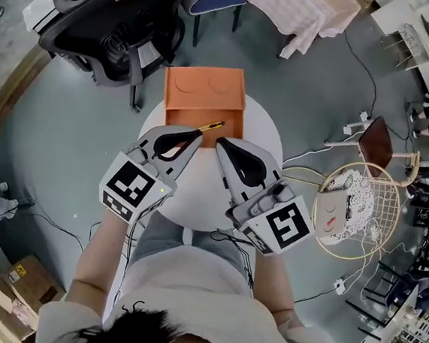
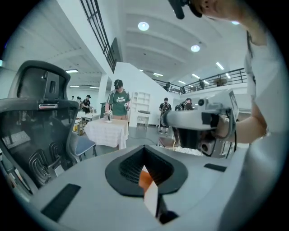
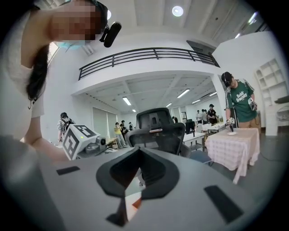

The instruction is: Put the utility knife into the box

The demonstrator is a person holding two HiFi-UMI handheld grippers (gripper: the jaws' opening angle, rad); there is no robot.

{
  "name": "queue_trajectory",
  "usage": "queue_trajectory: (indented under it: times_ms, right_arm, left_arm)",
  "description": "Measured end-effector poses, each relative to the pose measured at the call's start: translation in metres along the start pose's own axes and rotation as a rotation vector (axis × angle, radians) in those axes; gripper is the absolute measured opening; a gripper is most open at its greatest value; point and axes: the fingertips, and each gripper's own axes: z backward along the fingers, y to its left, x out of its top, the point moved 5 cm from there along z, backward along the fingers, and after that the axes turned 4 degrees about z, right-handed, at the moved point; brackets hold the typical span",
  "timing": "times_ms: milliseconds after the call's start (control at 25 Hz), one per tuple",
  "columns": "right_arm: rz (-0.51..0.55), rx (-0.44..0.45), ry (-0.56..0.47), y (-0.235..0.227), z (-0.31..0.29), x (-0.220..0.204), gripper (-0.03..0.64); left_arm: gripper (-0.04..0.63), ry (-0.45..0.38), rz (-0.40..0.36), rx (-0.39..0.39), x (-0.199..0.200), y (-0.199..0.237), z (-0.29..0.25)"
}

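surface: round white table point(image 1: 200, 200) | on it: open orange box point(image 1: 205, 91), far edge

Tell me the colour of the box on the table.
The box is orange; the head view shows it best.

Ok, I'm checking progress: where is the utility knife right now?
In the head view, the utility knife lies across the open orange box at the far edge of the round table, right at the tip of the left gripper.
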Motion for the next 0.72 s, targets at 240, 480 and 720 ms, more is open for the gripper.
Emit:
queue_trajectory:
  times_ms: [240,480,720]
  right_arm:
    - [0.016,-0.015,-0.009,0.027,-0.01,0.006,0.008]
    - [0.038,-0.033,-0.027,0.051,-0.019,0.014,0.008]
    - [0.078,-0.06,-0.033,0.07,-0.025,0.024,0.008]
  left_arm:
    - [0.008,-0.133,0.003,-0.022,0.021,-0.004,0.042]
    - [0.008,-0.234,-0.003,-0.063,0.035,-0.007,0.077]
    - [0.008,-0.3,-0.027,-0.111,0.045,-0.007,0.102]
